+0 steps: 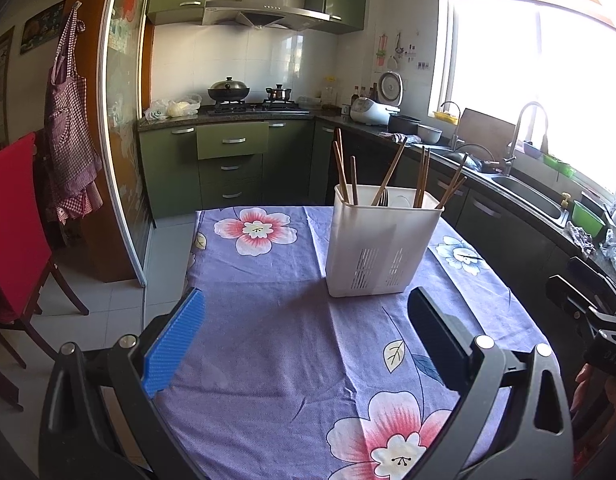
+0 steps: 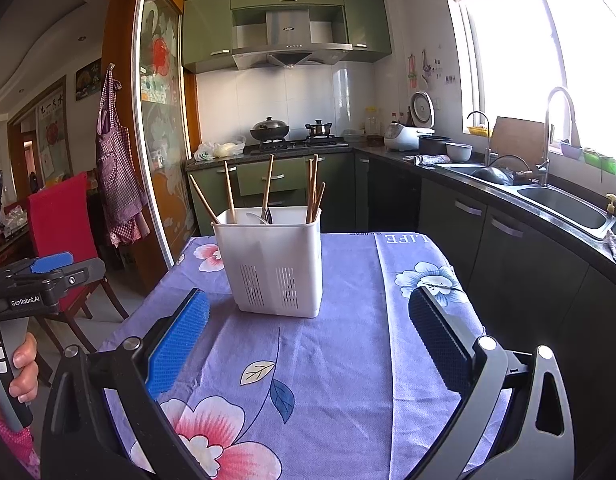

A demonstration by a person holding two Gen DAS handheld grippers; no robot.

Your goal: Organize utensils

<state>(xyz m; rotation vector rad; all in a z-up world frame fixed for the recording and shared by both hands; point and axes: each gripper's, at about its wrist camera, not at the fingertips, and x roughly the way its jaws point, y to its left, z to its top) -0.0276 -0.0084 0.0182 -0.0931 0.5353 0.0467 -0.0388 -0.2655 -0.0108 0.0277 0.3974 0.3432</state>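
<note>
Left gripper (image 1: 306, 312): fingers spread wide, nothing between them; it hovers over the near part of the table, short of the holder. Its blue pad (image 1: 174, 344) faces inward.
Right gripper (image 2: 308, 320): likewise released, fingers wide apart and holding nothing, above the cloth near the holder. One blue pad (image 2: 178, 346) shows clearly.
Utensil holder (image 1: 382, 240): white plastic, upright, slotted vents low on its near face; it stands on the table toward the far end, apart from both grippers.
Chopsticks (image 1: 390, 170): several wooden sticks stand in the holder, leaning outward at differing angles.
Other contents: a metal fork (image 1: 383, 199) shows among the sticks; a spoon-like piece (image 2: 257, 218) shows from the right wrist view, type uncertain.
Tablecloth (image 1: 268, 320): purple with pink and white flowers, creased, covering the table.
Hand (image 2: 24, 372): grips the left gripper's handle at the left edge of the right wrist view.
Surroundings: red chair (image 1: 12, 232) at left; checked apron (image 1: 70, 128) hanging beyond it; sink (image 2: 564, 208) at right under the window; wok (image 1: 229, 90) on the far stove.
</note>
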